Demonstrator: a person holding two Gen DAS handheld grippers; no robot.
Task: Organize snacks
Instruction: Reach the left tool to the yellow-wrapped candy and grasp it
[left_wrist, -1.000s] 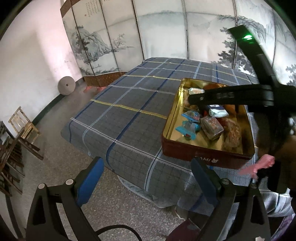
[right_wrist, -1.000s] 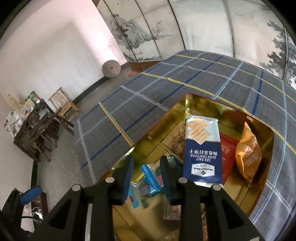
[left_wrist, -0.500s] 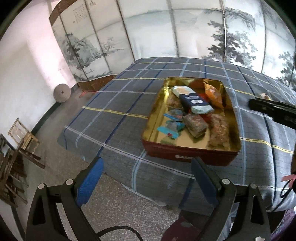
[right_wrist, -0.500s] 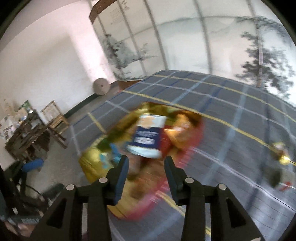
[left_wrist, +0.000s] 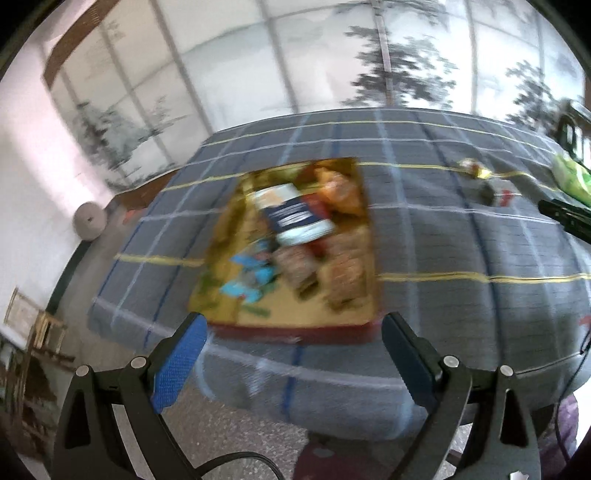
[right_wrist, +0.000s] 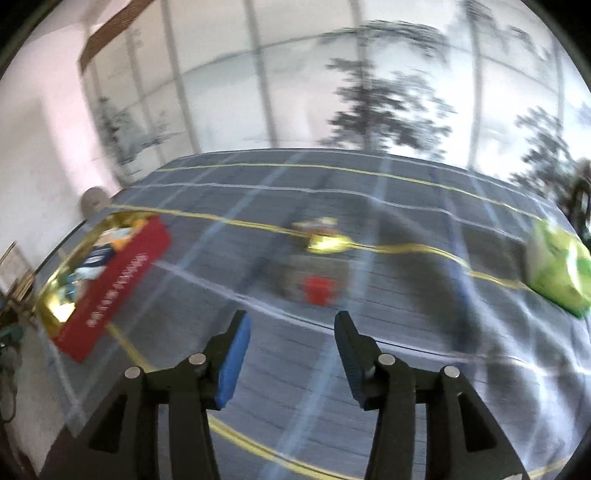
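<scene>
The right gripper (right_wrist: 291, 345) has been opening, empty. The green bag (right_wrist: 557, 266) looks light and crinkly; pinch its edge. The left gripper (left_wrist: 291, 354) gapes wide.

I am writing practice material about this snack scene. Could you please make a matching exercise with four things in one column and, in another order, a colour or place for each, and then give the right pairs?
Things:
1. tin
2. cracker pack
3. puffy bag
4. right gripper

Descriptions:
A. bright green, on the cloth far from the tin
B. dark blue with a white end, lying inside the tin
C. blue pads apart, nothing between them, above the checked cloth
D. red outside, gold inside, full of snacks

Right pairs: 1-D, 2-B, 3-A, 4-C
</scene>
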